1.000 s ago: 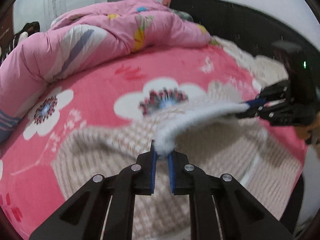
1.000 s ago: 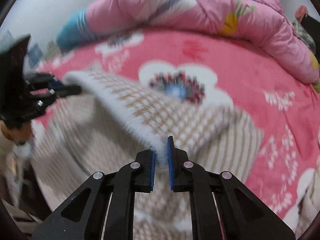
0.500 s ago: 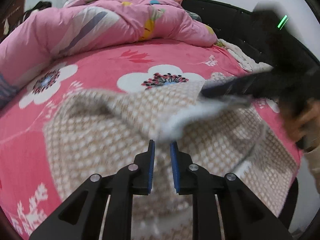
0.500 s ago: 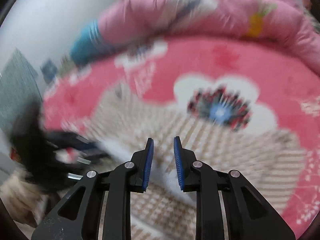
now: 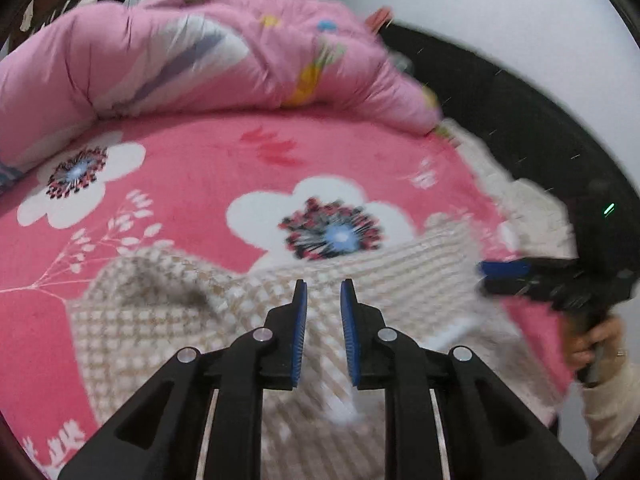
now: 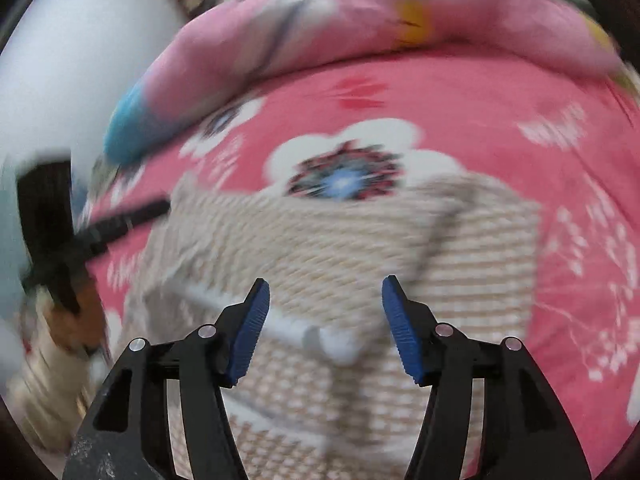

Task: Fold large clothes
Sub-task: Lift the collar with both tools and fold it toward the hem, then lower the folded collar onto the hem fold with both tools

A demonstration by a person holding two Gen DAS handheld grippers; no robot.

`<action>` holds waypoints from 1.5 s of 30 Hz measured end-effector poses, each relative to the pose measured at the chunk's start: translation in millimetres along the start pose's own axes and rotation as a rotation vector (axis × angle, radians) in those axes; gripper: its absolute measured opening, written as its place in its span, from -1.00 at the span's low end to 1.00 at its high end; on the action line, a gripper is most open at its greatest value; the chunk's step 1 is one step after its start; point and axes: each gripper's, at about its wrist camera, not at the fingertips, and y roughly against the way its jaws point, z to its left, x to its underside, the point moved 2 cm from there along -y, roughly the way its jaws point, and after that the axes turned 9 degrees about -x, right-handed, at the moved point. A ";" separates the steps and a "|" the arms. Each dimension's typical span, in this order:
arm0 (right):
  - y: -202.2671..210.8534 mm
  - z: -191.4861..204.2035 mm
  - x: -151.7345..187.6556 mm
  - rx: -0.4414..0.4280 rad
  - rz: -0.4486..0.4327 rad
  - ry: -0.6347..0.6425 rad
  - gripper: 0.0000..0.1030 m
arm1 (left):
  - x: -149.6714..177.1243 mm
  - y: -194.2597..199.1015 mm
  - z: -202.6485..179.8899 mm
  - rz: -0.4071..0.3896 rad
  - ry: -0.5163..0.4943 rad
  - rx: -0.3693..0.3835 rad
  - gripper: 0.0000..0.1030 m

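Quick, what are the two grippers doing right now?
Left gripper: slightly open, holding nothing, over the checked garment.
Right gripper: just opened wide, holding nothing.

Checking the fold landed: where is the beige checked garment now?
In both wrist views the beige checked garment lies on the pink floral bedspread, just below its blue-centred flower, under both tools.

Left gripper (image 5: 323, 296): black plastic frame, silver screws, ribbed blue pads on its fingers (image 5: 299, 332). Right gripper (image 6: 325, 292): same build; a green light glows on its body. Cream knitted sleeve (image 5: 612, 408) at the wrist.
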 end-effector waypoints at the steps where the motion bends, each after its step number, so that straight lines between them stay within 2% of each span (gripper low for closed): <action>1: -6.6 -13.2 -5.1 -0.006 0.010 -0.053 0.09 | 0.0 -15.7 3.2 0.033 0.009 -0.039 -0.67; 3: -19.2 -26.1 -9.9 -0.015 0.027 -0.101 0.04 | 2.6 -32.7 14.2 0.070 0.047 -0.048 -0.68; 5: -35.0 -33.3 -16.5 -0.034 0.045 -0.126 -0.32 | 5.3 -41.4 25.3 0.079 0.086 -0.034 -0.70; 7: -46.0 -32.4 -24.6 -0.028 0.046 -0.107 -0.50 | 5.0 -43.8 26.8 0.073 0.074 -0.037 -0.71; 10: -54.8 -27.0 -29.6 0.031 0.040 -0.033 -0.56 | 2.3 -52.1 21.5 0.062 0.009 -0.094 -0.74; 15: -68.9 -35.4 -31.4 0.059 0.066 -0.007 -0.53 | -0.8 -69.8 18.3 0.076 -0.036 -0.151 -0.74; 16: -65.0 -34.0 -32.3 0.061 0.073 -0.004 -0.48 | -2.0 -67.9 19.3 0.076 -0.032 -0.144 -0.74; 18: -52.8 -25.9 -35.3 0.116 0.078 0.025 -0.25 | -4.5 -57.3 21.8 0.063 -0.027 -0.126 -0.74; 20: -27.1 -9.1 -36.8 0.180 0.018 0.111 -0.03 | -10.5 -34.9 24.5 0.001 -0.025 -0.099 -0.74; 22: -16.8 8.6 -38.7 0.186 -0.017 0.180 -0.03 | -16.7 -18.5 20.4 -0.043 -0.039 -0.046 -0.74; 23: -19.4 18.9 -39.4 0.160 -0.017 0.202 -0.03 | -19.7 -15.5 14.9 -0.044 -0.049 -0.021 -0.74; 25: -43.0 41.1 -32.9 0.101 0.036 0.277 -0.03 | -18.4 -19.7 -2.8 -0.006 -0.098 0.020 -0.74; 26: -50.9 46.3 -26.7 0.104 0.060 0.312 -0.03 | -13.6 -25.6 -11.5 0.024 -0.131 0.022 -0.74; 27: -69.8 51.7 -16.3 0.125 0.112 0.370 -0.03 | -1.3 -37.7 -20.5 0.077 -0.191 -0.013 -0.74; 28: -89.6 49.3 -1.6 0.183 0.172 0.439 -0.06 | 9.7 -48.0 -23.1 0.112 -0.230 -0.060 -0.74; 29: -94.6 45.4 9.2 0.197 0.176 0.492 -0.06 | 22.3 -56.5 -22.1 0.133 -0.254 -0.082 -0.74; 30: -92.1 43.1 14.0 0.189 0.163 0.515 -0.06 | 28.6 -56.6 -20.0 0.119 -0.252 -0.076 -0.74; 31: -82.8 37.8 17.1 0.158 0.152 0.503 -0.05 | 33.8 -51.2 -15.0 0.087 -0.237 -0.056 -0.74; 33: -66.5 30.3 19.1 0.139 0.148 0.464 -0.05 | 36.7 -43.8 -4.9 0.079 -0.189 -0.020 -0.74; 37: -49.6 29.3 20.5 0.194 0.188 0.440 -0.06 | 38.1 -42.1 2.8 0.077 -0.168 0.014 -0.74; 40: -31.8 56.5 -2.6 0.144 0.105 0.429 -0.10 | 38.3 -43.9 4.1 0.069 -0.151 0.015 -0.74; 43: -52.5 87.1 -20.1 0.087 0.049 0.443 -0.15 | 40.6 -42.9 6.6 0.062 -0.119 0.020 -0.74; 45: -78.6 97.6 -23.6 0.064 0.059 0.447 -0.17 | 42.0 -41.4 8.7 0.059 -0.103 0.024 -0.74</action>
